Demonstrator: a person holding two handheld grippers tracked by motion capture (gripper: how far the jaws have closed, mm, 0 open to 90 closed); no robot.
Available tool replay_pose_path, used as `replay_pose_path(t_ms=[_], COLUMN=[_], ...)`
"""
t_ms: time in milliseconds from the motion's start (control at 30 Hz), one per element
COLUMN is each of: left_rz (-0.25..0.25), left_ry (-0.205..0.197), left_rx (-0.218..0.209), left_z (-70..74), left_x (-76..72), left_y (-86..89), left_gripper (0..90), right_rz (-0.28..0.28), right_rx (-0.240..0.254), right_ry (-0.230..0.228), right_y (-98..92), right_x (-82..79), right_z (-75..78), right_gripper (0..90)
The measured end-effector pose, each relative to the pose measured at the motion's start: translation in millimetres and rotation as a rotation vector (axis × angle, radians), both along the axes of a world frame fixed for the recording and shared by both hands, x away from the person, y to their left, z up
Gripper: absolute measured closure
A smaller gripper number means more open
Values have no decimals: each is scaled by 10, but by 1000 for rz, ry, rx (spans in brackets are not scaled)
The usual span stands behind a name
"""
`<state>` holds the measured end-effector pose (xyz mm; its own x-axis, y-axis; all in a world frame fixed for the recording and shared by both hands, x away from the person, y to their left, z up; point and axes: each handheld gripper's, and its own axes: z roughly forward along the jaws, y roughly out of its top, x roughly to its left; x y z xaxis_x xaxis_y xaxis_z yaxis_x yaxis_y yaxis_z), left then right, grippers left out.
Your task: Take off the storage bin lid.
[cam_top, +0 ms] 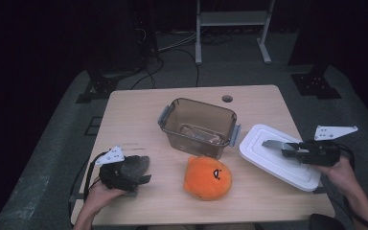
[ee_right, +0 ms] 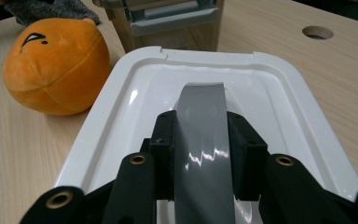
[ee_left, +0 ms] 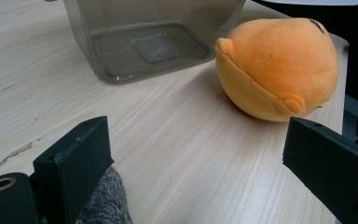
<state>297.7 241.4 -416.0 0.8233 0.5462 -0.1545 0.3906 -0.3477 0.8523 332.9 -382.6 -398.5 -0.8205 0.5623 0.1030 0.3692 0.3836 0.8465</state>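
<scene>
Lid [cam_top: 278, 158] of white plastic lay at the right of the table [cam_top: 134, 115], upside down, its long axis running from the near right corner toward the far left, where the clear brown container [cam_top: 199, 127] stood empty just beyond it. My right gripper [cam_top: 273, 143] hung over the lid's middle, pointing left along it, its jaws partly closed on the grey handle strap [ee_right: 203, 140], which passed straight between the pads in the right gripper view. The strap ran in line with the jaws and away from them, so the lid sat directly under and ahead of my right hand [cam_top: 338, 170], well apart from my left. I judged that any carry to the container would go left and far, a short way, with the lid's narrow end leading.

My left gripper [cam_top: 141, 178] rested at the near left of the table, jaws wide apart and gripping nothing, a grey fuzzy thing [cam_top: 136, 164] touching its left jaw. The orange plush toy [cam_top: 208, 177] lay between the two grippers, near the container's front wall.
</scene>
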Motion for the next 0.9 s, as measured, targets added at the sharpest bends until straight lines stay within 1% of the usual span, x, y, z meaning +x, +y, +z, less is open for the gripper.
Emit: replay_pose_path(t_ms=[200, 433, 467, 500, 533, 567, 633, 700, 900], left_rz=[-2, -3, -3, -5, -5, -5, -4, -6, -8], left_ry=[1, 1, 1, 0, 0, 0, 0, 1, 1], left_rx=[10, 11, 11, 12, 12, 10, 8, 11, 11], left_z=[-8, -12, -12, -11, -11, -9, -9, -14, -15], left_x=[1, 2, 2, -1, -1, -1, -1, 1, 0], left_y=[0, -7, -7, -10, -10, -8, -6, -6, -18], left_gripper=[71, 71, 71, 71, 71, 71, 71, 71, 71], right_rz=[-6, -11, -11, -13, -13, -14, -13, -10, -12], right_rx=[-3, 13, 13, 13, 13, 10, 9, 6, 13], right_ry=[18, 30, 30, 37, 37, 46, 48, 60, 75], right_y=[35, 61, 61, 72, 72, 84, 90, 109, 124], right_x=[30, 52, 52, 54, 54, 53, 53, 50, 38], right_z=[-123, -230, -230, -275, -275, -320, -336, -396, -475], right_gripper=[656, 656, 656, 656, 656, 656, 656, 656, 656])
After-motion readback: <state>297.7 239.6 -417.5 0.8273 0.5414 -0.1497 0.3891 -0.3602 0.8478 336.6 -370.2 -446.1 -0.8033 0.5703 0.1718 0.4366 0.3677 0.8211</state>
